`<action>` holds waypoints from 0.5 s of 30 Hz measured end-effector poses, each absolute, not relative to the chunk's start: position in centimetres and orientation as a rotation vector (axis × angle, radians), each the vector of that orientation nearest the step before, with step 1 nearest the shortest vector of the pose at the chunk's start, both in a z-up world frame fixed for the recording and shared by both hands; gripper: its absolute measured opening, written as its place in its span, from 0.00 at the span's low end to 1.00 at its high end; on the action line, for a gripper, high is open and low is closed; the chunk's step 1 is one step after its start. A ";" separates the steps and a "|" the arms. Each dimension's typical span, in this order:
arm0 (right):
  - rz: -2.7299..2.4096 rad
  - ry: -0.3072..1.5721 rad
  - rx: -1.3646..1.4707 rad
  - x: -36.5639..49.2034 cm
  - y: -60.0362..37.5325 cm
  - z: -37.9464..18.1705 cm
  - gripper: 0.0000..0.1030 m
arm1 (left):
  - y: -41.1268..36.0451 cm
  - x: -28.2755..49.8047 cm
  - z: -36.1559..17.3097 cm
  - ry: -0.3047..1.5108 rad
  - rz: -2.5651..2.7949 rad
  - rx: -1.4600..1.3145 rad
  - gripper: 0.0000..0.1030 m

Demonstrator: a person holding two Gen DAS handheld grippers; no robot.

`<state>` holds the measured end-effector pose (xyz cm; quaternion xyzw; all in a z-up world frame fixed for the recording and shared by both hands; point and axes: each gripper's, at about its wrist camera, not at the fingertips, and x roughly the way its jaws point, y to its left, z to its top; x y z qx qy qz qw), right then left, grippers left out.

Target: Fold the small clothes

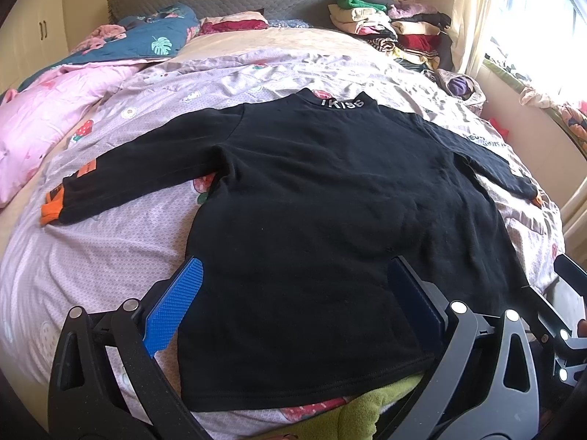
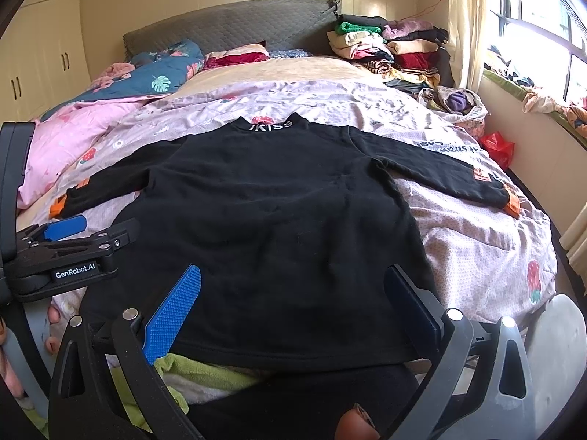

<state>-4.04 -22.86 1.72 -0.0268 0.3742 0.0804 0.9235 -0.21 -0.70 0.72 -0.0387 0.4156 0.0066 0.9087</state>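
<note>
A small black long-sleeved top (image 1: pixel 312 227) lies flat on the bed, collar with white lettering at the far end, both sleeves spread out with orange cuffs (image 1: pixel 51 211). It also shows in the right wrist view (image 2: pixel 279 227). My left gripper (image 1: pixel 293 293) is open, hovering over the hem's left part, holding nothing. My right gripper (image 2: pixel 293 300) is open over the hem's right part, holding nothing. The left gripper also shows from the side in the right wrist view (image 2: pixel 73 242), at the top's left edge.
The bed has a lilac strawberry-print sheet (image 1: pixel 110 242). A pink quilt (image 1: pixel 44 117) and a blue one lie at the left. A pile of folded clothes (image 1: pixel 389 25) sits at the far right corner. A green towel (image 2: pixel 198 370) lies under the hem. A window is at the right.
</note>
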 end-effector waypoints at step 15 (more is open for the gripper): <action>0.163 0.769 -0.052 -4.0 -23.0 1.8 0.96 | -0.9 0.1 0.4 0.864 0.007 -0.077 0.92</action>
